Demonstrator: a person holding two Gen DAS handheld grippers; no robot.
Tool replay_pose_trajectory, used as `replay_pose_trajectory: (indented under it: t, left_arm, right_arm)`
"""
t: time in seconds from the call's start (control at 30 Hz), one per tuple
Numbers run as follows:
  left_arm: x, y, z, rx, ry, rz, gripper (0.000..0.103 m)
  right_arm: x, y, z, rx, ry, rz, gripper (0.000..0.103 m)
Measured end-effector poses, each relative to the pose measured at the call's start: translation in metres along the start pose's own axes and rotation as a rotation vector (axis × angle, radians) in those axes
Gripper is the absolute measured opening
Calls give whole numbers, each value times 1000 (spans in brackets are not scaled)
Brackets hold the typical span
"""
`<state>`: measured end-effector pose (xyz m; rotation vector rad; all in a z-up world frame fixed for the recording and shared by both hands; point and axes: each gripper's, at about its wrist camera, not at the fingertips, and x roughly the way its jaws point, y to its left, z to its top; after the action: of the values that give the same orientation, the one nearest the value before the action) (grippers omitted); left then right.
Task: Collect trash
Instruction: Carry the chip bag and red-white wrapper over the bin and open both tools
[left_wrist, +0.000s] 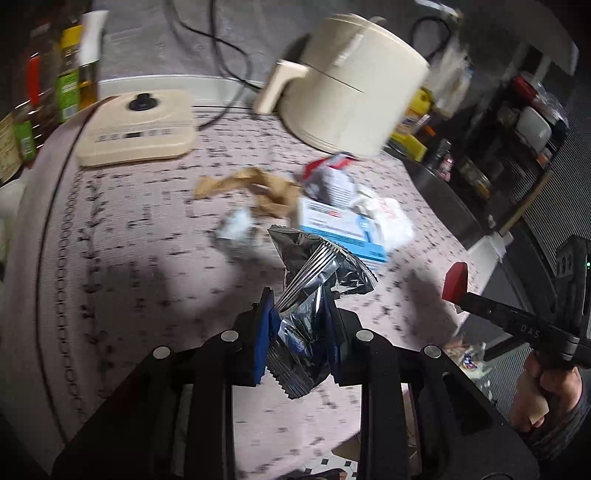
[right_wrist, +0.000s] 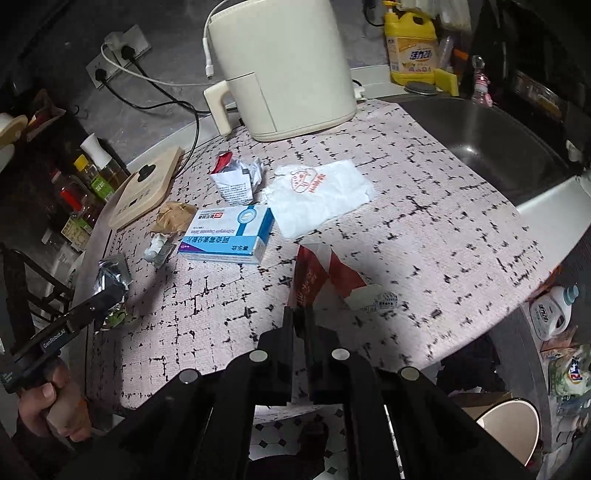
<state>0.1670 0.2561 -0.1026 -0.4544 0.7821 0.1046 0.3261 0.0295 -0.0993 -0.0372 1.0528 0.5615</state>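
My left gripper (left_wrist: 297, 314) is shut on a crumpled silver foil wrapper (left_wrist: 314, 273), held above the patterned table; it also shows at the left of the right wrist view (right_wrist: 110, 277). My right gripper (right_wrist: 299, 317) is shut on a red and white paper bag (right_wrist: 332, 277) that lies on the table. Beyond lie a blue and white medicine box (right_wrist: 229, 234), a white plastic bag (right_wrist: 317, 195), a crumpled white carton (right_wrist: 236, 177), brown paper (right_wrist: 173, 216) and a small blister pack (right_wrist: 159, 251). The right gripper (left_wrist: 456, 282) shows at the right of the left wrist view.
A cream air fryer (right_wrist: 284, 66) stands at the back. A cream scale (right_wrist: 147, 188) lies at the left by bottles (right_wrist: 92, 181). A sink (right_wrist: 487, 136) is at the right. A bin (right_wrist: 509, 424) stands on the floor below the table's edge.
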Motion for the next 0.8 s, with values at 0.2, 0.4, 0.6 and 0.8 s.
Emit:
replay_pose_trajectory:
  t: [0.2,0.4,0.6,0.8]
  left_arm:
    - [18,-70,-7,101,31,-106,26]
    - [43,-141,-25,204,110,-202,26]
    - [63,-221,-48,321,178,-290,26]
    - [78,-285,-73,400,229,-367,26]
  right_arm:
    - [-43,-51,-23,93,-36,-50,6]
    - [-87,-112,-56,203,-72,-127,6]
    - [-127,-169,-95,333,-105,-189,6]
    - [-161,-227,-149,473,-100,-257,6]
